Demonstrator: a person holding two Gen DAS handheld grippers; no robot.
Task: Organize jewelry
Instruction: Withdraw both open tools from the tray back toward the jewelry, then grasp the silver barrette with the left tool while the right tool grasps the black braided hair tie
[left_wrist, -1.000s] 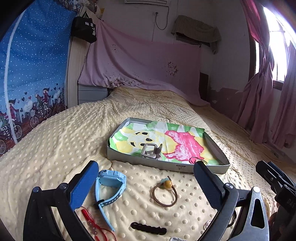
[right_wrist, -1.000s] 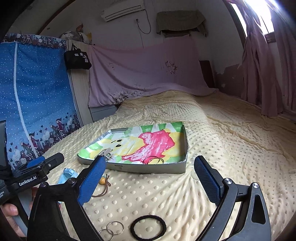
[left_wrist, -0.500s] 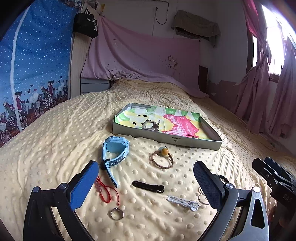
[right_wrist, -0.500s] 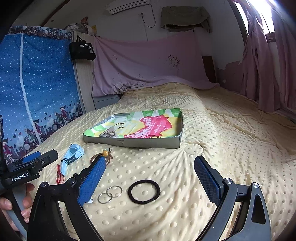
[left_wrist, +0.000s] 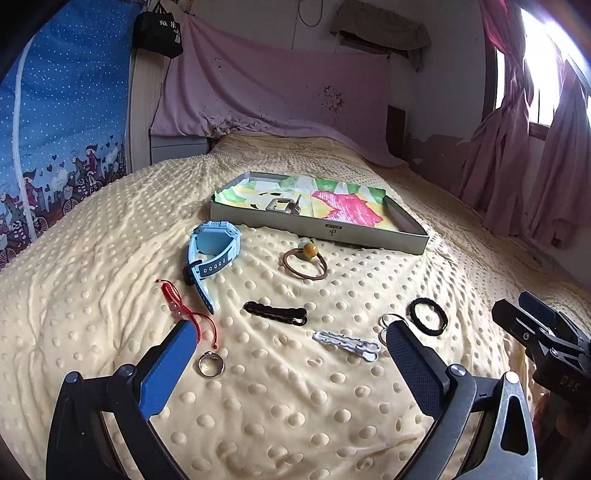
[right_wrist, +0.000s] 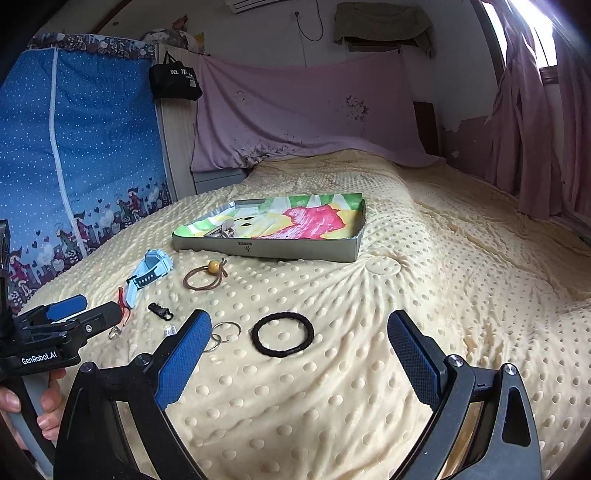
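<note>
Left gripper (left_wrist: 290, 338) spread, empty, above a ring (left_wrist: 211, 364); right gripper (right_wrist: 299, 330) spread over a black hair tie (right_wrist: 282, 334); tray (left_wrist: 317, 230) holds perhaps a buckle (left_wrist: 283, 205).

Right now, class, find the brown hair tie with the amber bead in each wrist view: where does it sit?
Left wrist view: brown hair tie lies centre, just before the tray's front wall.
Right wrist view: brown hair tie lies left of centre, before the tray's near-left corner.
Shared landmark: the tray with the colourful drawing.
</note>
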